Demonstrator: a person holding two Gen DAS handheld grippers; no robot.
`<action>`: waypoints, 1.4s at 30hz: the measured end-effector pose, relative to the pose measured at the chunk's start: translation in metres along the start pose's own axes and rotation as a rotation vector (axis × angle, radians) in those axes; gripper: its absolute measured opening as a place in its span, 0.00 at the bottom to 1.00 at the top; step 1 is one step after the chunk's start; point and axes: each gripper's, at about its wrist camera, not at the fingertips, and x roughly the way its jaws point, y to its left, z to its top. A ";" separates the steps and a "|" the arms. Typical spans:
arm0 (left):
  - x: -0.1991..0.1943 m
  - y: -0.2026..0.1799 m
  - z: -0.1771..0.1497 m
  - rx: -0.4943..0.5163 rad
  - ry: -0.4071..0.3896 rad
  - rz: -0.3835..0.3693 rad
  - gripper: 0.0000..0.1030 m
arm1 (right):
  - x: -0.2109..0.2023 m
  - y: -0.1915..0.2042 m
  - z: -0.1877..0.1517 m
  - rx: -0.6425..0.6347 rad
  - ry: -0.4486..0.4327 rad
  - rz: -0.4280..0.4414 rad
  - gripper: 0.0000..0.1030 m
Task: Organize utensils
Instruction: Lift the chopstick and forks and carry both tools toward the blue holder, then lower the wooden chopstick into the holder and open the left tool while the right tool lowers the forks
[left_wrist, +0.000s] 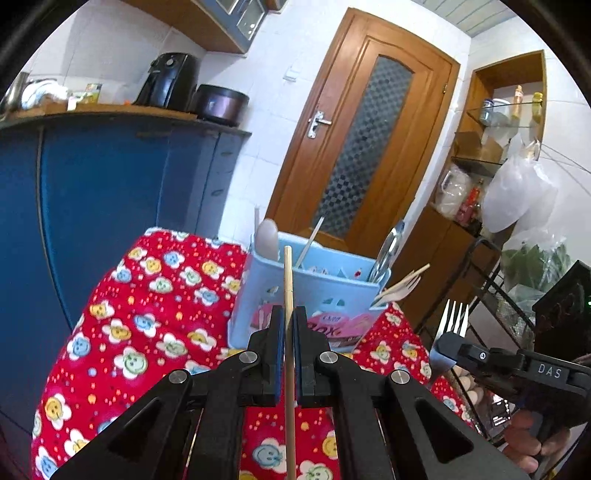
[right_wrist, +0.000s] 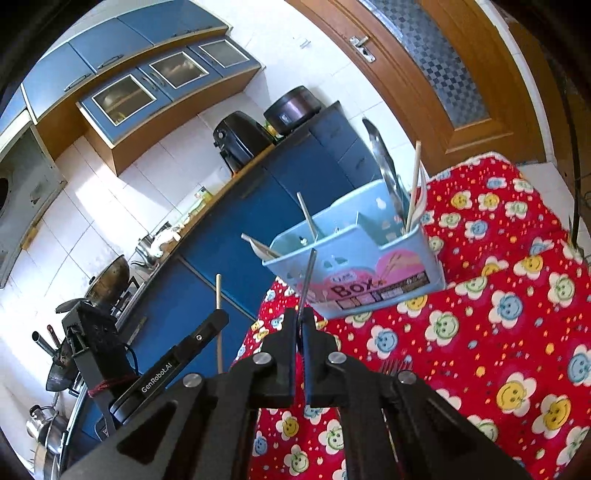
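Observation:
A light blue utensil box (left_wrist: 314, 291) stands on a red flowered cloth (left_wrist: 147, 314), holding a metal spoon (left_wrist: 386, 254), a wooden fork (left_wrist: 400, 286) and other utensils. My left gripper (left_wrist: 289, 314) is shut on a wooden chopstick (left_wrist: 288, 273) that points up in front of the box. My right gripper (right_wrist: 300, 317) is shut on a metal fork (right_wrist: 307, 280); its handle points toward the box (right_wrist: 369, 266), and its tines show in the left wrist view (left_wrist: 455, 315). The chopstick (right_wrist: 218, 291) and left gripper (right_wrist: 207, 328) show at the left of the right wrist view.
Blue kitchen cabinets (left_wrist: 92, 203) with a counter carrying an air fryer (left_wrist: 168, 81) and a cooker (left_wrist: 221, 103) stand behind the table. A wooden door (left_wrist: 365, 140) is beyond the box. A wire rack (left_wrist: 498, 295) with bags stands at the right.

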 end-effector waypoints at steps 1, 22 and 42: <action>0.001 -0.002 0.003 0.004 -0.005 -0.001 0.04 | -0.001 0.001 0.003 -0.006 -0.006 -0.003 0.04; 0.029 -0.036 0.089 0.069 -0.244 0.007 0.04 | -0.005 0.017 0.071 -0.108 -0.112 -0.054 0.04; 0.090 -0.045 0.124 0.096 -0.392 0.049 0.04 | 0.027 0.018 0.146 -0.167 -0.228 -0.108 0.04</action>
